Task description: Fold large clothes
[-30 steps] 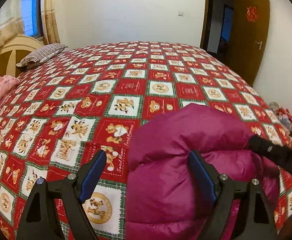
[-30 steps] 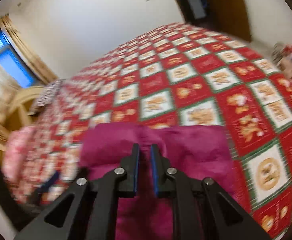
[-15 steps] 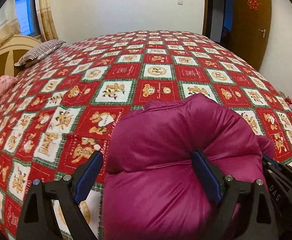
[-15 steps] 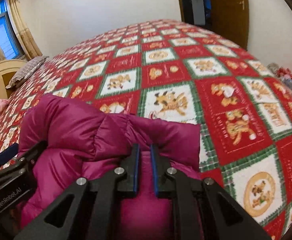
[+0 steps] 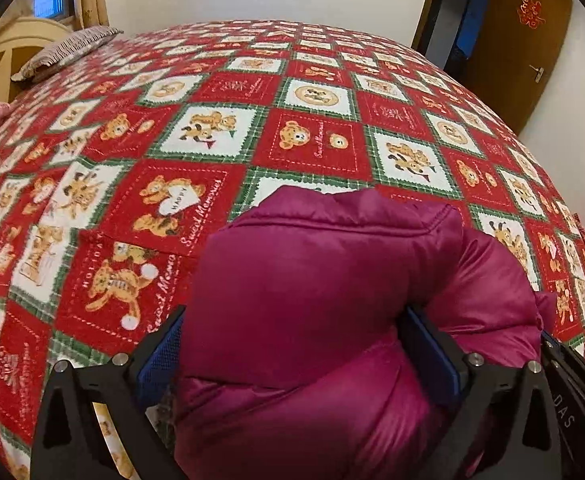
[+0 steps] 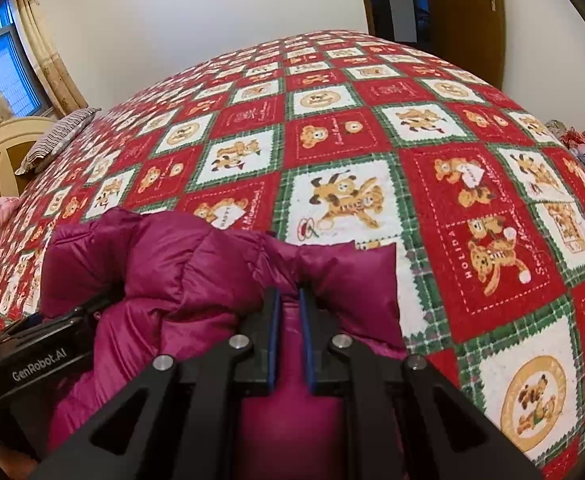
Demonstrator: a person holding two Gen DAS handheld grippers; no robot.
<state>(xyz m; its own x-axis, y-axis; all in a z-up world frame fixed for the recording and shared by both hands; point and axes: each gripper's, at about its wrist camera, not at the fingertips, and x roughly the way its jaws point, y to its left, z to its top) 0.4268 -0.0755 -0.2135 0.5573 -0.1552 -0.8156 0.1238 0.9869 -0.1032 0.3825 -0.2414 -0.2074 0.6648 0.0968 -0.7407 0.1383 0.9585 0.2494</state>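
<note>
Bedspread (image 5: 220, 92): red, white and green teddy-bear checks, covering the whole bed.
Puffer jacket (image 5: 312, 320): magenta, bunched in a thick fold on the near part of the bedspread, just ahead of both grippers.
Pillow (image 5: 68, 46): striped, far left by the headboard.
Left gripper (image 5: 296, 354): jaws very wide, just been opening; padded bulk between the blue pads, possibly brushing them, not visibly squeezed.
Right gripper (image 6: 289, 312): jaws nearly together, pinching a ridge of the jacket's fabric.
</note>
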